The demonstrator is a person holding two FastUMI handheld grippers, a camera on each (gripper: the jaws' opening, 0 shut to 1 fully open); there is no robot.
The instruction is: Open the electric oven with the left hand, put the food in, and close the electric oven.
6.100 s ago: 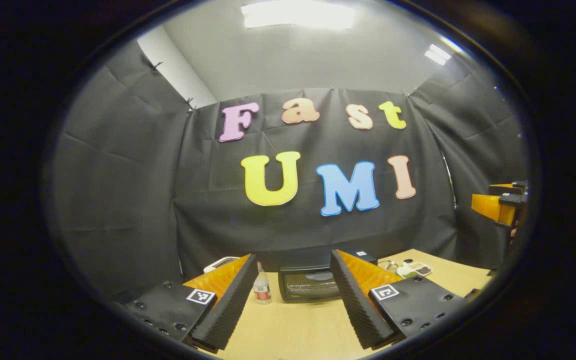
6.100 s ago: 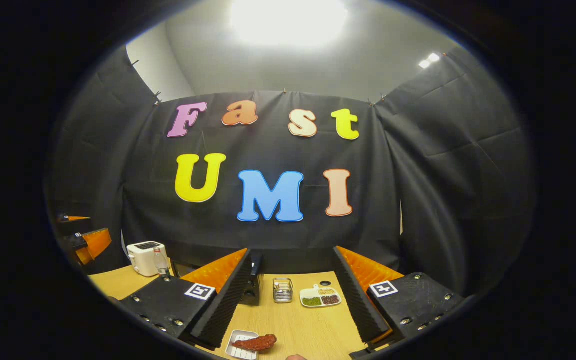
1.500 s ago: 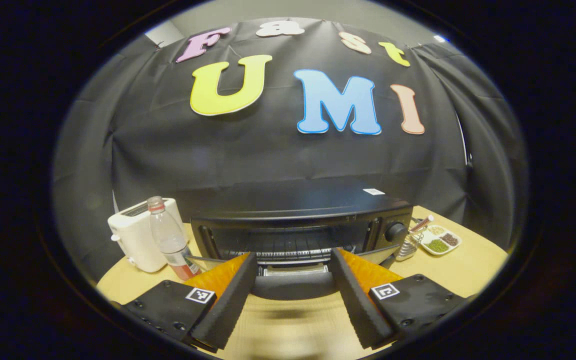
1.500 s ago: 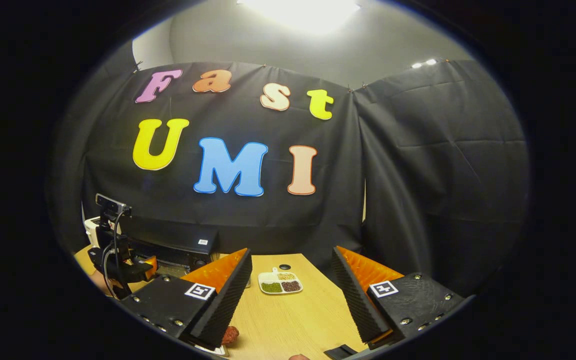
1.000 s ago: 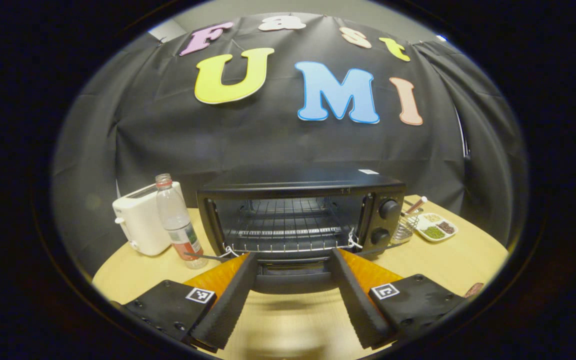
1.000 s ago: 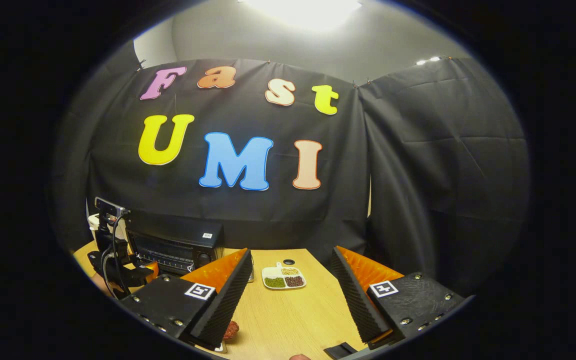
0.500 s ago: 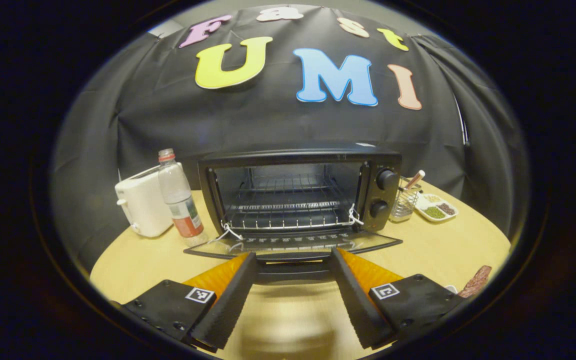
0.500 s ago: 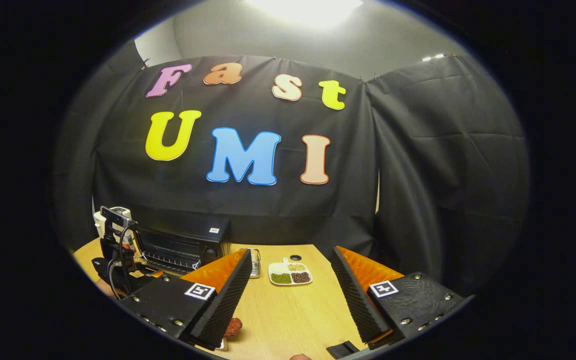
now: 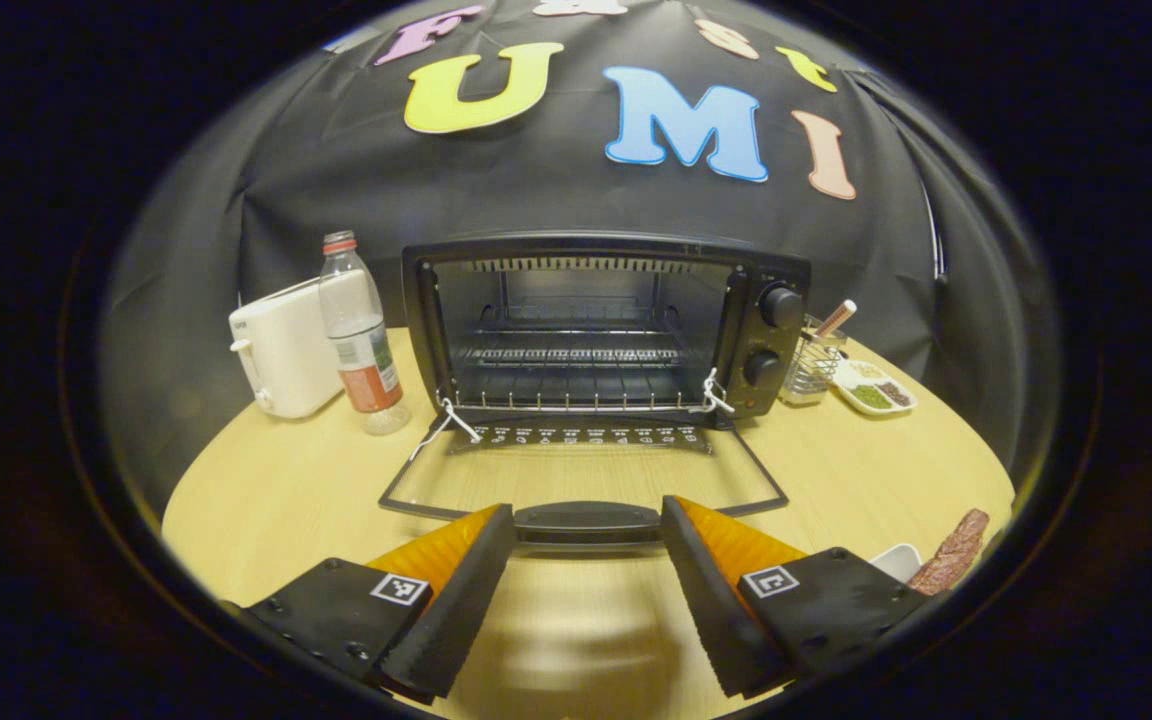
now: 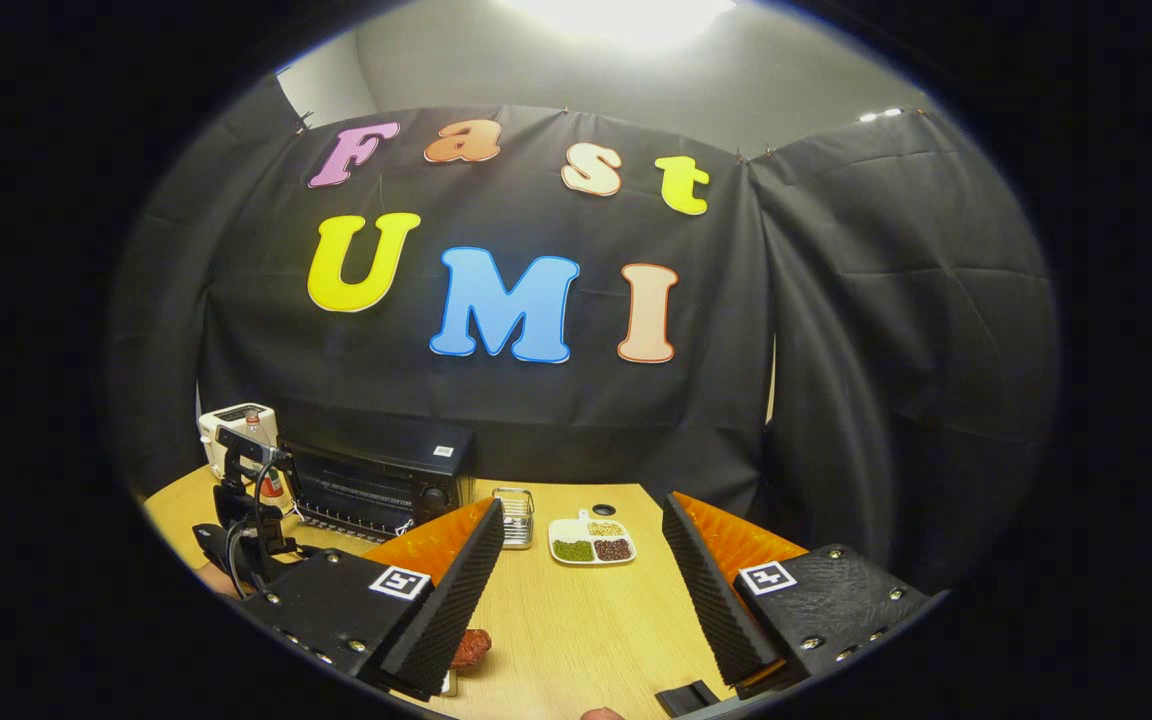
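Two tongs gaping, oven door lying flat

Left gripper view: left tongs [image 9: 586, 590] are spreading wide, gripping nothing, the door handle [image 9: 587, 519] sitting between their tips. Behind, the electric oven [image 9: 604, 330] is standing open on the desk [image 9: 276, 470]; the food [image 9: 950, 552] is lying far right.

Right gripper view: right tongs [image 10: 584, 590] are gaping, holding nothing, while the food [image 10: 473, 646] is peeking beside one finger.

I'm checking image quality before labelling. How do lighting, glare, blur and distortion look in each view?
Left gripper view: even light, the electric oven sharp, its straight edges bowed by the fisheye; a soft shadow on the table under the left gripper.
Right gripper view: the ceiling light is blown out, the table edge curves, and the small divided dish stays fairly crisp.
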